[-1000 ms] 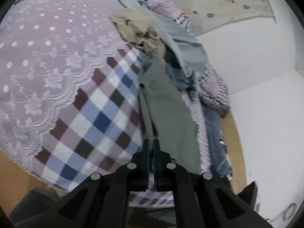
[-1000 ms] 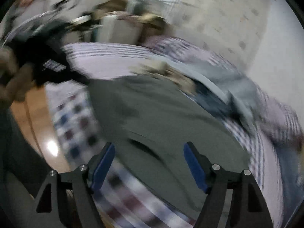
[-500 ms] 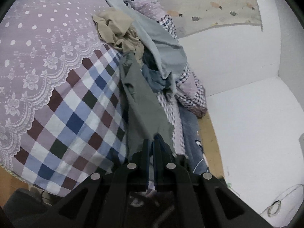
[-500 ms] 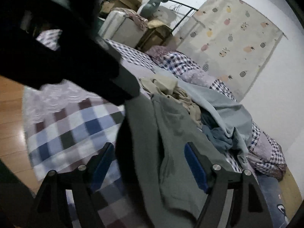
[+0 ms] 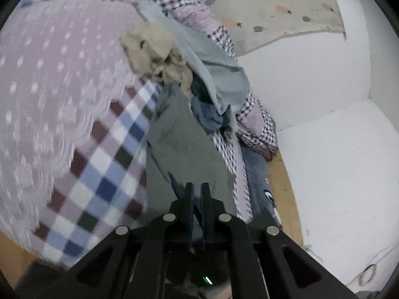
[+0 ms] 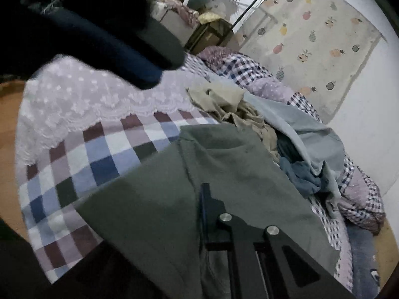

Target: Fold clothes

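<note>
clearly both the left gripper (image 5: 195, 193) and right gripper (image 6: 203, 200) (half hidden) clench the green garment (image 6: 224, 164).

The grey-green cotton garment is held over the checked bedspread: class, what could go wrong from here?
1. The grey-green cotton garment drapes over the right gripper, hiding one finger; the grip may be uneven and slip.
2. Its far end lies against the crumpled beige garment in the pile; pulling might drag that along.
3. The left gripper pinches only an edge.
</note>
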{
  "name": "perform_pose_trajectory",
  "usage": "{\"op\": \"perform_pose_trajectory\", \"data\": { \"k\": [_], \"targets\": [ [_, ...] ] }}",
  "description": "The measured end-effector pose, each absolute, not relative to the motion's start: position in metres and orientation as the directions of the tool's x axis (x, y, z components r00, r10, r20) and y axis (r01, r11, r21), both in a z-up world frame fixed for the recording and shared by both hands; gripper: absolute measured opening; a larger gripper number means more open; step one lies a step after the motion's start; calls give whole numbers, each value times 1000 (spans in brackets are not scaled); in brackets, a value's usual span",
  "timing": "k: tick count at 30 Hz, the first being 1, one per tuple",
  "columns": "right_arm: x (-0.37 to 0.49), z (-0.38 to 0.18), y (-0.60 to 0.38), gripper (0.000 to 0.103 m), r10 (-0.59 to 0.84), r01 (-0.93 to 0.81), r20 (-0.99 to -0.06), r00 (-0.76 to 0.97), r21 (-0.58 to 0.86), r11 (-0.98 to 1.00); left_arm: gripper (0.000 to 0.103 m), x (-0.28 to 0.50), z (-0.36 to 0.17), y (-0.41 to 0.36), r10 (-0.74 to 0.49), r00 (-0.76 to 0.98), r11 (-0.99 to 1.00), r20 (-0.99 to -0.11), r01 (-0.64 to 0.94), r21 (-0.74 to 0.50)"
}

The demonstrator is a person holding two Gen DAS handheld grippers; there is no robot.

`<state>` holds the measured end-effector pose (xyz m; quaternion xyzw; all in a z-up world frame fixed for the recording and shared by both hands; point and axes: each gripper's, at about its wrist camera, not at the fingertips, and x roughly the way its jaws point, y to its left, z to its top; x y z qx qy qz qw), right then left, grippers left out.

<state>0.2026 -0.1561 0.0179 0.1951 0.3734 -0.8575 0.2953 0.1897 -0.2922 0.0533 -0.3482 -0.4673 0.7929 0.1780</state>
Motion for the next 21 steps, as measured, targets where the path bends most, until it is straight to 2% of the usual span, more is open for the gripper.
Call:
{"op": "perform_pose_trajectory", "data": {
  "k": [2, 4, 12, 21],
  "targets": [
    [205, 26, -148, 4, -386, 665, -554, -738, -496, -558, 38, 178, 60, -290, 593, -700, -539, -397, 21, -842],
    [204, 40, -137, 4, -415, 675, -547, -727, -456, -580, 54, 161, 60, -284, 611, -682, -543, -403, 9, -840],
    [204, 85, -111, 4, -490, 712, -551, -676, -318, -625, 57, 60, 43, -275, 621, -578, -621, -529, 50, -782],
    [200, 98, -90, 4, -526, 728, -543, -654, -261, -634, 57, -25, 9, -282, 651, -507, -615, -565, 85, -784]
  ]
}}
